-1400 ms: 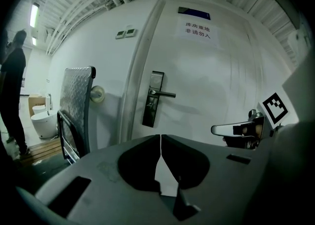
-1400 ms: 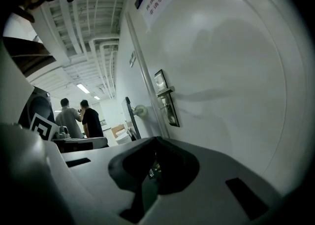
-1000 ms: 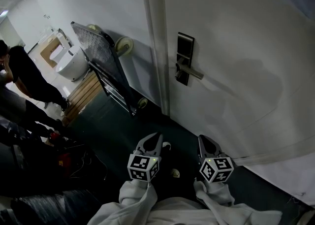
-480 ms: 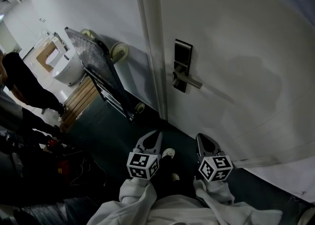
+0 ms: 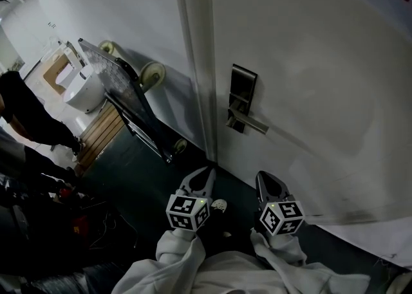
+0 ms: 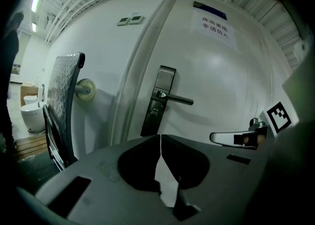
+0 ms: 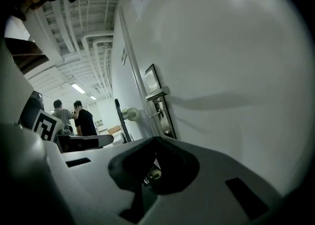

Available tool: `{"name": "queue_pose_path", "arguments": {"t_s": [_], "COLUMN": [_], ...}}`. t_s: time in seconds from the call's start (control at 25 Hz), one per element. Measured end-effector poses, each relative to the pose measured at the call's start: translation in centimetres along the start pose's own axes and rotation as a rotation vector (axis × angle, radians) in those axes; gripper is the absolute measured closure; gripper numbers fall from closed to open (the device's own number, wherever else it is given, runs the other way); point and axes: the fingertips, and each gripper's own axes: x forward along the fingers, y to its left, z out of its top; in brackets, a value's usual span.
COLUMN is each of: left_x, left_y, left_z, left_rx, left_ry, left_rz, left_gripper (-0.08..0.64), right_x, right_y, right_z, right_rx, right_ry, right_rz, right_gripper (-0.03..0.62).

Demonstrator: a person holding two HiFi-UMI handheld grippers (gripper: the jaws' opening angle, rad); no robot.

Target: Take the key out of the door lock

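Hanging low before the door (image 5: 309,80), left gripper (image 5: 205,174) and right gripper (image 5: 265,178) keep jaws pressed together and empty, probably a ready posture. The key (image 7: 156,114) sits in the lock (image 5: 242,96) under the handle (image 5: 252,123), well apart from both.

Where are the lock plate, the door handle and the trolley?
lock plate (image 5: 243,82): head view, upper half of the plate.
door handle (image 5: 253,124): head view, middle of the lever.
trolley (image 5: 117,78): head view, its tilted metal deck.
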Motion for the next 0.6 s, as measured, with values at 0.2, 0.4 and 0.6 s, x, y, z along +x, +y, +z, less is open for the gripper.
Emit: {"name": "queue_pose_path", "arguments": {"t_s": [0.2, 0.4, 0.6], "left_x": [2.1, 3.7, 5.6], "left_y": [0.5, 1.8, 2.5], "left_z": [0.9, 1.7, 2.7], "left_rx": [-0.032, -0.148, -0.198], "left_ry": [0.003, -0.013, -0.009], "left_rz": [-0.035, -0.08, -0.133], "left_gripper": [0.541, 0.541, 0.541], "right_x": [1.5, 3.0, 3.9], "right_y": [-1.1, -1.3, -2.0], "right_z": [1.0, 1.6, 2.3], "right_rx": [0.005, 0.003, 0.01], "right_ry": [0.0, 0.001, -0.006], "right_rz": [-0.026, -0.041, -0.084], "right_gripper": [0.54, 0.54, 0.54]}}
